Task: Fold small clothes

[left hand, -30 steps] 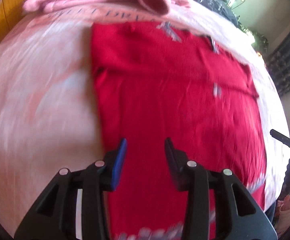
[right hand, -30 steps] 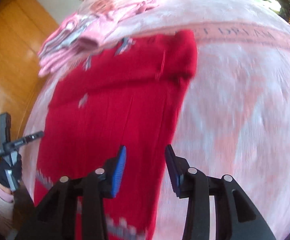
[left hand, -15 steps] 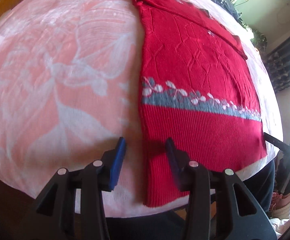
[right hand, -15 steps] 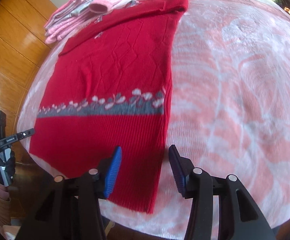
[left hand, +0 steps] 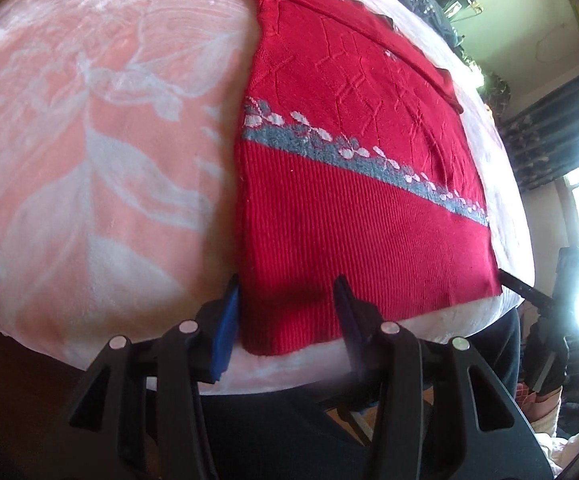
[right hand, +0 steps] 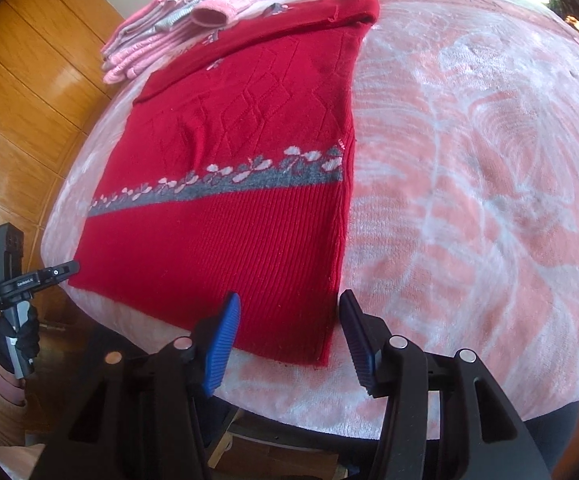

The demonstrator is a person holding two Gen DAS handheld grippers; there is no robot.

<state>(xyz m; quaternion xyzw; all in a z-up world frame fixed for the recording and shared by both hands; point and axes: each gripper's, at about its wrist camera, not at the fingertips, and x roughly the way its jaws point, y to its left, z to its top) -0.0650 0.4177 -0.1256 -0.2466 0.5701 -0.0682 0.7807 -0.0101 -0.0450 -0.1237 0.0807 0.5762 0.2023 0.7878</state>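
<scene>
A red knitted sweater with a grey band of white flowers lies flat on a pink blanket, its ribbed hem towards me and its sleeves folded across the far end. My left gripper stands open at the hem's left corner, its jaws either side of that corner. My right gripper stands open at the hem's right corner in the same way. Neither holds cloth. In the right wrist view the left gripper shows at the far hem corner, held by a gloved hand.
A pile of folded pink clothes sits beyond the sweater's far end. The blanket's near edge drops off just below the hem. A wooden wall stands to the left, dark curtains and a bright window to the right.
Both grippers drew back along the sweater from its middle to the hem and dropped lower. The flower band and hem came into sight. Both stayed open.
</scene>
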